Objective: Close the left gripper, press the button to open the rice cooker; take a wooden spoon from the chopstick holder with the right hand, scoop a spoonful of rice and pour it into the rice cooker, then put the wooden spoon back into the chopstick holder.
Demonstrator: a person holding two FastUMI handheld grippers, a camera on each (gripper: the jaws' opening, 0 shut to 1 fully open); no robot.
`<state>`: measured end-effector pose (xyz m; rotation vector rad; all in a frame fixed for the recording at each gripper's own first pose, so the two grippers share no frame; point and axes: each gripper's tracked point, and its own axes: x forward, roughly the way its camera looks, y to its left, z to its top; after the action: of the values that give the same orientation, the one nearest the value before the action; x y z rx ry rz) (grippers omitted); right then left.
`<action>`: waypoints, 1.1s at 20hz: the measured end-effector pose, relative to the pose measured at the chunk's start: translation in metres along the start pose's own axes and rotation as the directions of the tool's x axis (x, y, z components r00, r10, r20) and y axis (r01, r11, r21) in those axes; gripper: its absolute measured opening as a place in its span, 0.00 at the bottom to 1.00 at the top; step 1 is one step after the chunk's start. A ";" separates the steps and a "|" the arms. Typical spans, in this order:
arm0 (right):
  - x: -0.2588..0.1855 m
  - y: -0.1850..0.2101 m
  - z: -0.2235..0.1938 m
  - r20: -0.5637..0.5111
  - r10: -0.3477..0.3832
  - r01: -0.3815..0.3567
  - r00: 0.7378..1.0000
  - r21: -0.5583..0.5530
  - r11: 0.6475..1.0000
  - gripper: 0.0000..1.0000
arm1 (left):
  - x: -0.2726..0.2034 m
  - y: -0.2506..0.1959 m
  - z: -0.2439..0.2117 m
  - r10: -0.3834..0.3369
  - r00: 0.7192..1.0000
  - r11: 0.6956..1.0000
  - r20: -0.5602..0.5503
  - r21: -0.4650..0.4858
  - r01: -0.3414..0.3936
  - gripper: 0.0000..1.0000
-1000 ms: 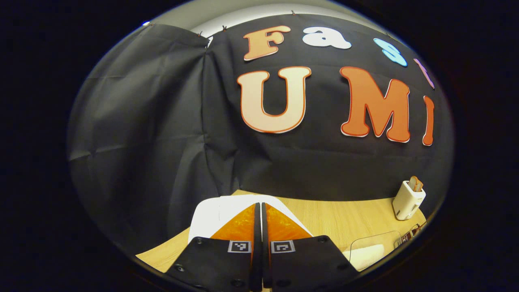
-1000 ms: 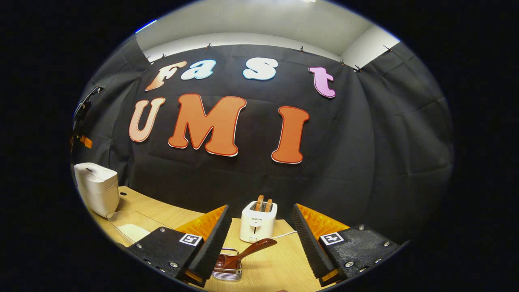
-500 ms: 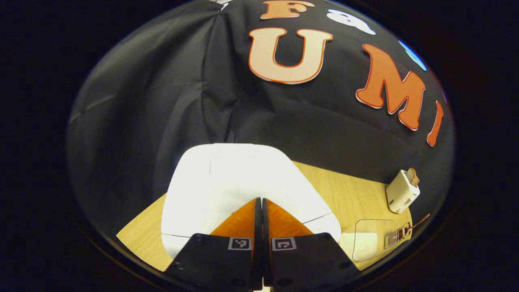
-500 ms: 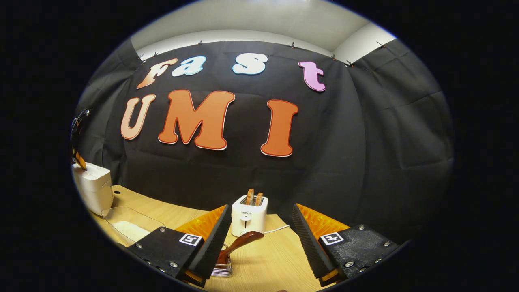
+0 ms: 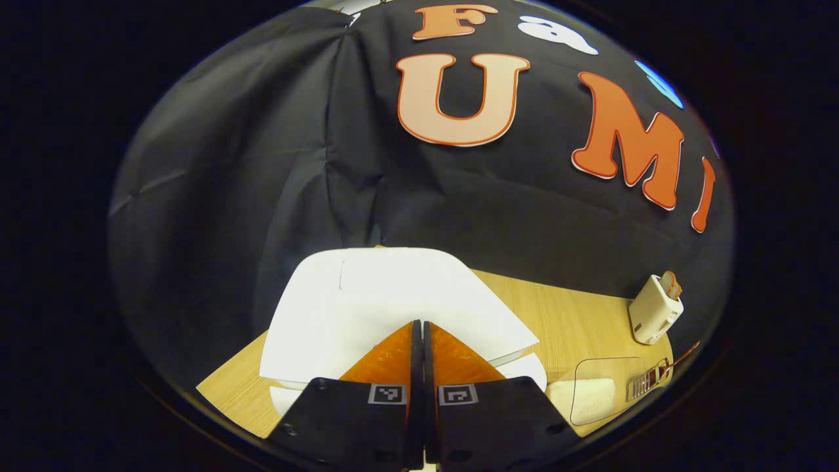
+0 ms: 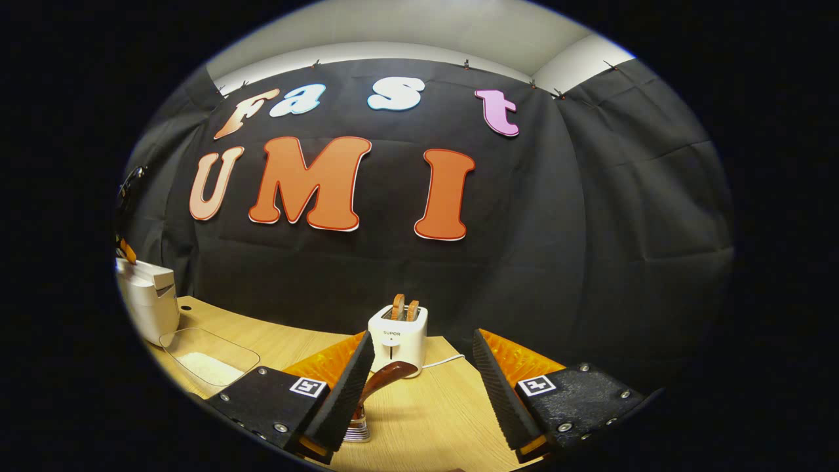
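Observation:
The white rice cooker [image 5: 393,301] sits right under my left gripper [image 5: 418,326], which is shut with nothing in it. The cooker's lid stands slightly ajar, with a gap along its front right edge. In the right gripper view the cooker [image 6: 147,298] is at the far left. The brown wooden spoon [image 6: 387,377] stands tilted in the wire chopstick holder [image 6: 357,429]. My right gripper [image 6: 423,387] is open, and the spoon's handle lies between its fingers, close to the left one, untouched. A clear container of rice [image 6: 210,360] lies between cooker and holder.
A white toaster [image 6: 396,334] with two slices in it stands behind the spoon, its cord trailing right. The wooden table [image 6: 432,419] ends at the black cloth wall. In the left gripper view, the rice container [image 5: 593,400] and holder [image 5: 645,387] are at the lower right.
The cooker's lid has sprung up a little, showing a gap under it, and my left gripper rose slightly. My right gripper has drawn closer to the spoon, still open.

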<state>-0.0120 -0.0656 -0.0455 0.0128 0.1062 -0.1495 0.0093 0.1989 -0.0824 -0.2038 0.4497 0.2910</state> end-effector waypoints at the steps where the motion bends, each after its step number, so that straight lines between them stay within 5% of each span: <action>1: 0.001 -0.001 -0.003 -0.007 -0.003 0.003 1.000 -0.002 1.000 0.91 | -0.001 -0.001 0.011 0.003 0.999 1.000 0.036 0.005 -0.003 0.04; 10: 0.022 0.004 -0.037 -0.119 0.004 0.005 0.993 0.074 0.997 0.91 | -0.035 0.013 0.080 0.085 0.952 0.995 0.294 0.031 -0.099 0.04; 19: 0.031 0.024 -0.070 -0.212 0.095 -0.046 0.973 0.224 0.974 0.89 | -0.039 0.003 0.071 0.068 0.958 0.995 0.279 0.055 -0.087 0.04; 22: 0.040 0.030 -0.081 -0.237 0.108 -0.034 0.965 0.298 0.954 0.79 | -0.035 0.000 0.058 0.063 0.962 0.992 0.265 0.085 -0.089 0.04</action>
<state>0.0232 -0.0403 -0.1302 0.3316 0.3364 -0.0891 0.0028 0.2054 -0.0154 -0.0517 0.2085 0.3655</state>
